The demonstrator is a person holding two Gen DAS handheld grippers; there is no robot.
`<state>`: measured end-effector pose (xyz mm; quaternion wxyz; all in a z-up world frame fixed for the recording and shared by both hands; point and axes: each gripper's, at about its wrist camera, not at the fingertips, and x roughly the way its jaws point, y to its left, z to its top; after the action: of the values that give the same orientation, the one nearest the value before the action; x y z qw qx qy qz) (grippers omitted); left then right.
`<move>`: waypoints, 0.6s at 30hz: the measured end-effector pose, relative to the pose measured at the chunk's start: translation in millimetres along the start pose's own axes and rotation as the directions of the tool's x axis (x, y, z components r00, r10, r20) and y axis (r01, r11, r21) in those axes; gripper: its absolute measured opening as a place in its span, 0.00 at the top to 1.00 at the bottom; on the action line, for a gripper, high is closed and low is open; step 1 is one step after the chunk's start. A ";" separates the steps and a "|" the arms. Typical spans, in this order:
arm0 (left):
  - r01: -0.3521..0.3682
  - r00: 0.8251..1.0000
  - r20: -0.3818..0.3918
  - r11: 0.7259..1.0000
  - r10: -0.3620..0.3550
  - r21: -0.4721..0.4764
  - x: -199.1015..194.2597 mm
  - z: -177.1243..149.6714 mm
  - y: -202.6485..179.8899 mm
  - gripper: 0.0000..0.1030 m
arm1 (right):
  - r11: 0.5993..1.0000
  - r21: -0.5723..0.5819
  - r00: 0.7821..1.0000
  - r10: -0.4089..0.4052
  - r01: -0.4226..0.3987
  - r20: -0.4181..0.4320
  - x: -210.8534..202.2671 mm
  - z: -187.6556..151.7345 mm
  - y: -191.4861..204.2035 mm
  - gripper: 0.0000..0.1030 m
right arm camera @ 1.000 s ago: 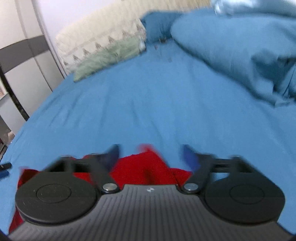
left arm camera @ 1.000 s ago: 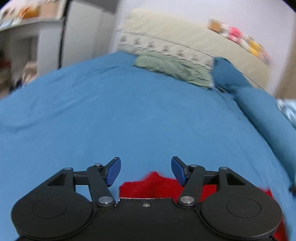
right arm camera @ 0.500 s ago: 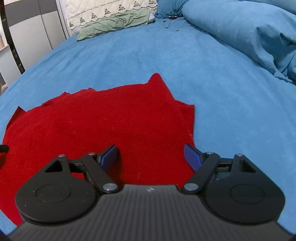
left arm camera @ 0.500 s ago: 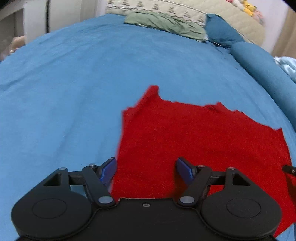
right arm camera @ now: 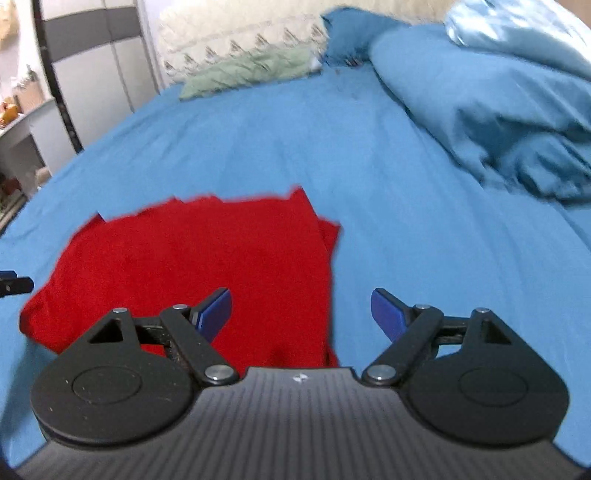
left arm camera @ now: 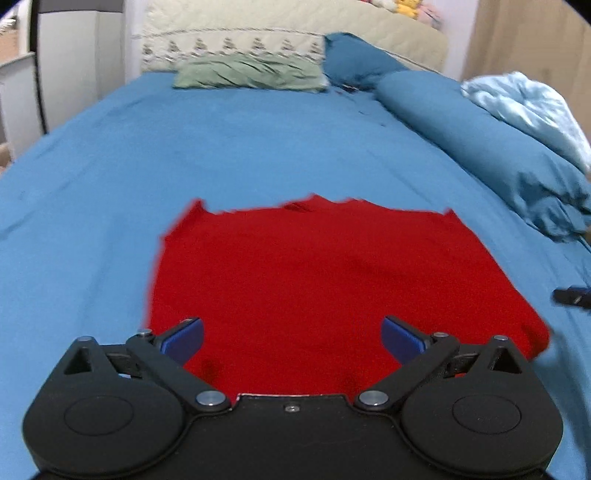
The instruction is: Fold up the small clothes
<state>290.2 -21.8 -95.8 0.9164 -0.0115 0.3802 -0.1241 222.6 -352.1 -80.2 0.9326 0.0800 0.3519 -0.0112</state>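
Observation:
A small red garment [left arm camera: 325, 273] lies flat on the blue bed sheet [left arm camera: 221, 155]. My left gripper [left arm camera: 291, 338] is open and empty, above the garment's near edge. In the right wrist view the garment [right arm camera: 192, 258] lies left of centre. My right gripper [right arm camera: 301, 314] is open and empty over its near right edge, with the right finger over bare sheet. Each gripper's tip shows at the edge of the other view: the right one in the left wrist view [left arm camera: 572, 297], the left one in the right wrist view [right arm camera: 13, 282].
A green pillow [left arm camera: 251, 74] and a cream headboard [left arm camera: 295, 33] are at the far end. A rolled blue duvet [left arm camera: 498, 144] and a light blue blanket [left arm camera: 532, 103] run along the right side. A cabinet [right arm camera: 99, 62] stands to the left of the bed.
Both grippers pulled back and up, so the whole garment now lies ahead of them. The left jaws have opened wider. The garment has not moved.

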 end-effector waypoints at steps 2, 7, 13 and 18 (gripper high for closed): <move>0.004 1.000 -0.022 1.000 -0.004 0.014 13.7 -3.9 -15.4 0.00 | 1.000 0.013 1.000 -0.019 0.019 -0.023 3.3 -15.0 -5.2 0.06; 0.013 0.999 -0.046 0.999 -0.012 0.031 32.7 -6.1 -38.7 0.00 | 0.994 0.087 0.997 -0.059 0.063 -0.048 26.7 -53.3 -3.7 0.15; 0.001 0.999 -0.054 1.000 0.001 0.031 47.9 -3.0 -46.0 0.00 | 0.985 0.131 0.993 -0.115 0.113 0.003 44.2 -72.5 7.7 0.22; -0.026 0.997 -0.066 0.999 0.029 0.032 63.8 -0.6 -44.7 0.00 | 0.992 0.051 0.993 -0.118 0.116 0.031 51.5 -76.1 25.7 0.44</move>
<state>323.5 -80.2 -135.4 0.9049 0.0124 0.4088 -0.1178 213.5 -313.0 -166.7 0.9339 0.0818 0.3397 -0.0758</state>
